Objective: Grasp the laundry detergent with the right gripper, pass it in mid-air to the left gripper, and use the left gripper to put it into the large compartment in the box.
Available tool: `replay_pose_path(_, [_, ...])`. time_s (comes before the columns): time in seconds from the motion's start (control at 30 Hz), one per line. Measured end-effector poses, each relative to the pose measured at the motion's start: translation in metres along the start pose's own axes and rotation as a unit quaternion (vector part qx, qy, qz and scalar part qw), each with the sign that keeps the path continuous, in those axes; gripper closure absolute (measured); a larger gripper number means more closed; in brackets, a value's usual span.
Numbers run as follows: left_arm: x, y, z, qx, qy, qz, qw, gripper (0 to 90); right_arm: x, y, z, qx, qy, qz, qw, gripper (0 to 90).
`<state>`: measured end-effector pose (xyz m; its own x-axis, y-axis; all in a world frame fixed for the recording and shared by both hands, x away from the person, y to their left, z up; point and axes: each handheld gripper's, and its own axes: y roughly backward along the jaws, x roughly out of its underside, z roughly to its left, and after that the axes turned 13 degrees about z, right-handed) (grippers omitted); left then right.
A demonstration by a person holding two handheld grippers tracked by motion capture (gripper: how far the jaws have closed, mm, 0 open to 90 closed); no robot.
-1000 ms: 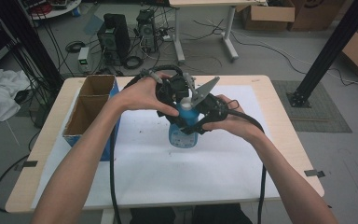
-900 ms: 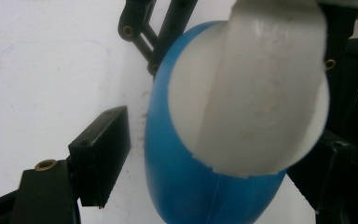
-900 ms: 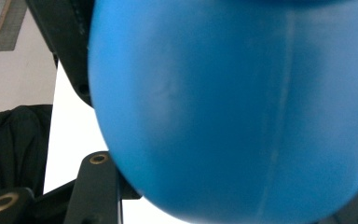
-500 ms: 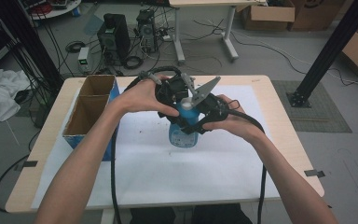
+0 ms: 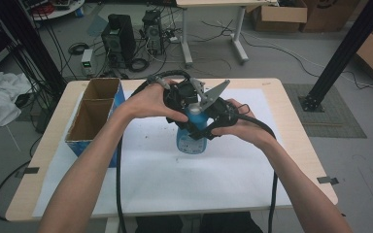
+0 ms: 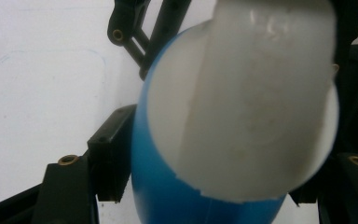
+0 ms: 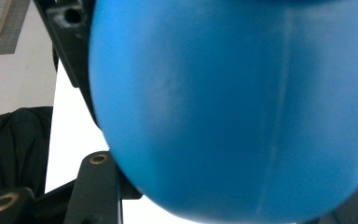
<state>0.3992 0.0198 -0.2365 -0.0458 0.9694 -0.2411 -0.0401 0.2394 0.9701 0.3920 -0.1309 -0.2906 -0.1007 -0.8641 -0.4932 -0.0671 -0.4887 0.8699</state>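
A blue bottle (image 5: 193,141) with a white cap (image 6: 242,93) stands on the white sheet in the middle of the table. Both hands meet at its top. My left gripper (image 5: 187,104) comes in from the left. Its jaws have just been closing with the cap and the bottle's shoulder (image 6: 168,196) between them, and its pads (image 6: 112,154) now lie against the bottle. From the right, my right gripper (image 5: 205,127) is shut on the blue body (image 7: 233,107), which bulges between its jaws. The bottle's neck is hidden under the grippers in the high view.
An open cardboard box (image 5: 94,114) with two compartments sits at the table's left edge. The white sheet (image 5: 175,184) covers most of the wooden tabletop (image 5: 298,141). Each gripper's cable (image 5: 119,179) trails back toward the person.
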Motion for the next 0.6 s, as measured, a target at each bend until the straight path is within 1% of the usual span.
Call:
replay_pose_path(0.07, [0.0000, 0.0003, -0.0003, 0.001, 0.000, -0.003, 1.0000, 36.0, 0.0001, -0.0001, -0.0001, 0.000, -0.001, 0.000, 1.0000, 45.6])
replay_pose_path(0.33, [0.0001, -0.0001, -0.0021, -0.002, -0.005, 0.000, 1.0000, 36.6, 0.0003, -0.0004, 0.0010, -0.002, 0.000, 0.002, 1.0000, 45.6])
replay_pose_path(0.5, [0.0002, 0.0009, -0.0029, 0.000, -0.007, -0.002, 1.0000, 37.0, 0.0007, -0.0001, 0.0013, -0.003, 0.003, -0.001, 1.0000, 45.5])
replay_pose_path(0.6, [-0.0003, 0.0019, -0.0039, -0.005, -0.008, -0.002, 1.0000, 37.1, 0.0009, 0.0001, 0.0016, -0.003, 0.003, -0.004, 1.0000, 45.3])
